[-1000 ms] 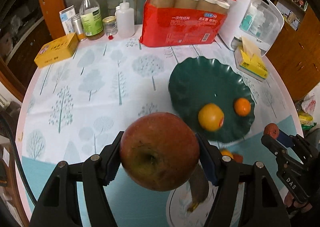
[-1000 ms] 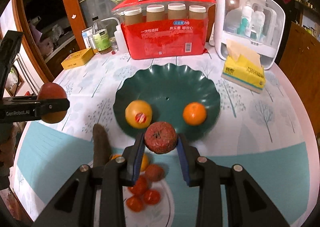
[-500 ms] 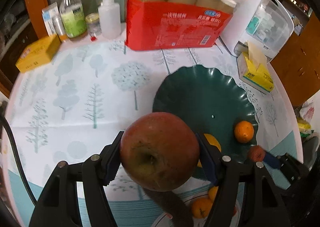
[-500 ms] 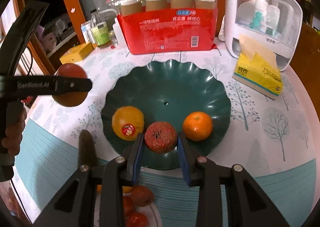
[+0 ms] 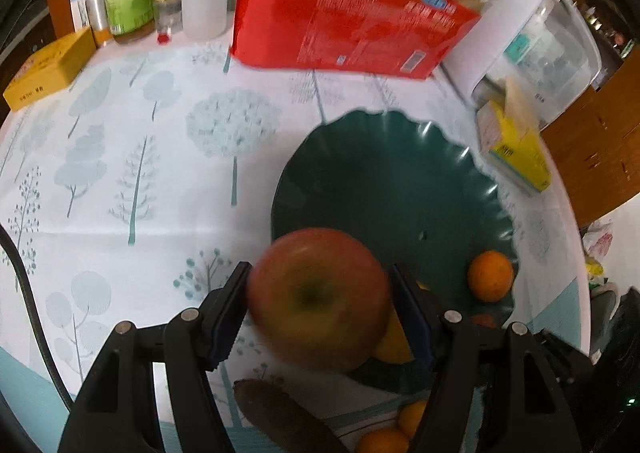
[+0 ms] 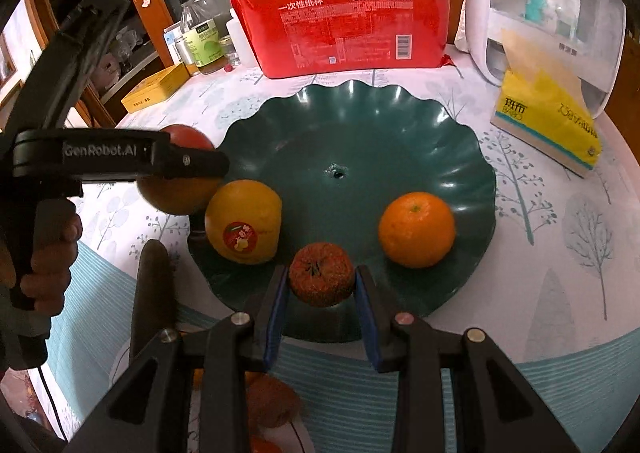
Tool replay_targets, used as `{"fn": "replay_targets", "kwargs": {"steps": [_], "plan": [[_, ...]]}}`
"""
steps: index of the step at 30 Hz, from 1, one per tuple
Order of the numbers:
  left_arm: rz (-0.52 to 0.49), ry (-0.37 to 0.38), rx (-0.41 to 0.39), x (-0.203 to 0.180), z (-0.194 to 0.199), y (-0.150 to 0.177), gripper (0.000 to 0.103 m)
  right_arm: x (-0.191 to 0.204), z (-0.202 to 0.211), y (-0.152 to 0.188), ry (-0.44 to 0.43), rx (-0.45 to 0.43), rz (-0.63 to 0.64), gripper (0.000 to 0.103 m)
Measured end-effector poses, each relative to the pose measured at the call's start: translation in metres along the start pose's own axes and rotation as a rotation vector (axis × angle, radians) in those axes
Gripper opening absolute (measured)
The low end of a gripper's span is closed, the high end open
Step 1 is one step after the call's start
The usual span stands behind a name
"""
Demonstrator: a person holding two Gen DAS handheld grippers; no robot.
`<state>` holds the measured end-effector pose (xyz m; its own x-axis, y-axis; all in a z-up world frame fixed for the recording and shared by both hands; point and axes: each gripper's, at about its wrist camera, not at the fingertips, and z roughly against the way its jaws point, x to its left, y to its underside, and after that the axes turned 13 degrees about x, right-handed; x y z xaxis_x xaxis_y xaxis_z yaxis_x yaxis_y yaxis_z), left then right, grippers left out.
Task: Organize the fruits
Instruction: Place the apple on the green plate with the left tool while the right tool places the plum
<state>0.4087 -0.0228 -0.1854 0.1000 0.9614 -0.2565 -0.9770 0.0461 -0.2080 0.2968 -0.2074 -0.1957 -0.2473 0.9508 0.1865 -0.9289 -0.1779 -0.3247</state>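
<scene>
My left gripper (image 5: 320, 305) is shut on a large red apple (image 5: 318, 303) and holds it over the near left rim of the dark green scalloped plate (image 5: 376, 181). It also shows in the right wrist view (image 6: 176, 169). My right gripper (image 6: 322, 285) is shut on a small dark red bumpy fruit (image 6: 322, 279) above the plate's front edge (image 6: 360, 125). On the plate lie a yellow orange with a sticker (image 6: 243, 222) and a small orange (image 6: 417, 229).
A white plate with small oranges (image 5: 384, 439) and a dark long fruit (image 6: 154, 293) sits at the near edge. At the back stand a red cup pack (image 6: 340, 25), bottles (image 5: 128, 1), a yellow box (image 5: 48, 69), a tissue pack (image 6: 548, 113) and a white case (image 6: 560, 1).
Both grippers moved forward toward the green plate with their fruit. The apple now hangs over the plate's left rim, the dark red fruit over its front edge.
</scene>
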Motion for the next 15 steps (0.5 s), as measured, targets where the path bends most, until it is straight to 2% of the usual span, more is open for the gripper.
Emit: {"fn": "replay_targets", "kwargs": {"steps": [1, 2, 4, 6, 8, 9, 15], "plan": [[-0.004, 0.018, -0.010, -0.001, 0.003, 0.000, 0.069, 0.000, 0.000, 0.000, -0.002, 0.000, -0.001, 0.033], [-0.008, 0.026, -0.013, -0.002, 0.005, 0.000, 0.075, 0.000, -0.001, 0.000, -0.004, 0.003, -0.003, 0.033], [-0.016, 0.015, -0.017, -0.006, 0.008, 0.000, 0.077, -0.001, -0.003, -0.001, -0.007, 0.011, -0.009, 0.035], [-0.014, 0.006, -0.020, -0.007, 0.011, 0.001, 0.077, -0.001, -0.002, -0.002, -0.010, 0.012, -0.017, 0.041], [-0.003, 0.009, -0.017, -0.007, 0.014, 0.002, 0.078, -0.001, 0.000, -0.003, -0.007, 0.004, -0.025, 0.057], [0.003, 0.012, -0.016, -0.007, 0.018, 0.003, 0.078, -0.001, 0.003, -0.002, -0.002, -0.003, -0.030, 0.059], [0.008, -0.001, -0.046, -0.007, 0.044, 0.012, 0.078, 0.002, 0.026, 0.001, 0.019, -0.048, -0.047, 0.061]]}}
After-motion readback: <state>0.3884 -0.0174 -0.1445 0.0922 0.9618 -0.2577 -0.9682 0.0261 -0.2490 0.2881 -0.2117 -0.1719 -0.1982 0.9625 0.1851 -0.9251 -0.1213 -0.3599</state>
